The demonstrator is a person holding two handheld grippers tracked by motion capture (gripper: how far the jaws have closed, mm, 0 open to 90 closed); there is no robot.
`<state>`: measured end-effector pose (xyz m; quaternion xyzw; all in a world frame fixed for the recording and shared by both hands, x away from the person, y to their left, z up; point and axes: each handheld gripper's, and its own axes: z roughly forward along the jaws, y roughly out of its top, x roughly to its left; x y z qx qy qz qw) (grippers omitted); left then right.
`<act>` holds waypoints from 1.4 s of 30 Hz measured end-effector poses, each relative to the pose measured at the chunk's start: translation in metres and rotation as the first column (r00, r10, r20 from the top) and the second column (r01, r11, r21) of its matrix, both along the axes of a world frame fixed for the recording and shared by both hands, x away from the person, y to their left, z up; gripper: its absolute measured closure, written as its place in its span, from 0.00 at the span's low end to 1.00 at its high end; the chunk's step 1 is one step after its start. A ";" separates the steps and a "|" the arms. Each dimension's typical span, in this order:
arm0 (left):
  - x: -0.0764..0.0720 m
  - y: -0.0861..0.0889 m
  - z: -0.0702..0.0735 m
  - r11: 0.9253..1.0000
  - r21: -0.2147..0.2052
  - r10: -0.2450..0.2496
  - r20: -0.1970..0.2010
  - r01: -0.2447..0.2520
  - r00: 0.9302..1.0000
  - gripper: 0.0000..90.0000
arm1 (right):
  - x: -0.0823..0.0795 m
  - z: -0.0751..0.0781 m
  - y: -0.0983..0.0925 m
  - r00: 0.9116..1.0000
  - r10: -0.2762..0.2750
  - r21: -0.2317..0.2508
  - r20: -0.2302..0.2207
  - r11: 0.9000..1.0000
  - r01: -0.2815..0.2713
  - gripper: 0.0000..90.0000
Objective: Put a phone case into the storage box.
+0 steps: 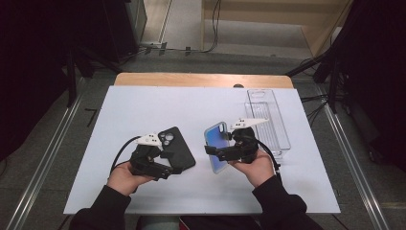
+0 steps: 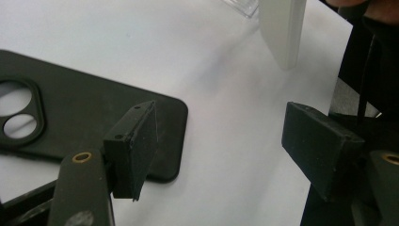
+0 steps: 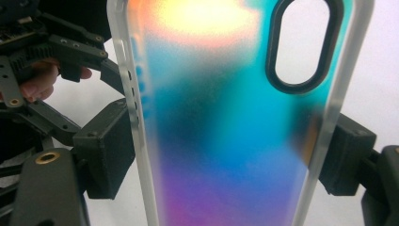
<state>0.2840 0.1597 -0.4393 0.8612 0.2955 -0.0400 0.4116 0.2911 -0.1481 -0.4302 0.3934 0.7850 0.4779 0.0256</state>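
Up close, right claw (image 3: 226,155) clamps iridescent case (image 3: 226,117).

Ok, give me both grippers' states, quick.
Left gripper: open, fingers apart over the black phone case, gripping nothing.
Right gripper: shut on the iridescent phone case, held by its edges.

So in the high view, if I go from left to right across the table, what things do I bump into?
Left gripper → black phone case → iridescent phone case → right gripper, clamped on that case → clear plastic tray.
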 end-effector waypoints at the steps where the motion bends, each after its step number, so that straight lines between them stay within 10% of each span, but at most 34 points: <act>1: -0.001 0.002 -0.001 1.000 0.002 0.006 -0.001 -0.006 1.000 0.31 | 0.000 0.000 -0.001 1.000 0.001 0.001 0.002 1.000 -0.001 0.19; 23: -0.012 0.021 -0.011 0.999 0.002 0.035 -0.028 -0.035 0.999 0.31 | 0.005 0.022 -0.029 1.000 -0.003 0.017 0.002 1.000 0.003 0.19; 42: -0.013 0.025 -0.012 0.998 0.009 0.069 -0.029 -0.069 0.997 0.31 | 0.011 0.040 -0.057 0.992 -0.120 0.032 0.034 0.992 0.119 0.19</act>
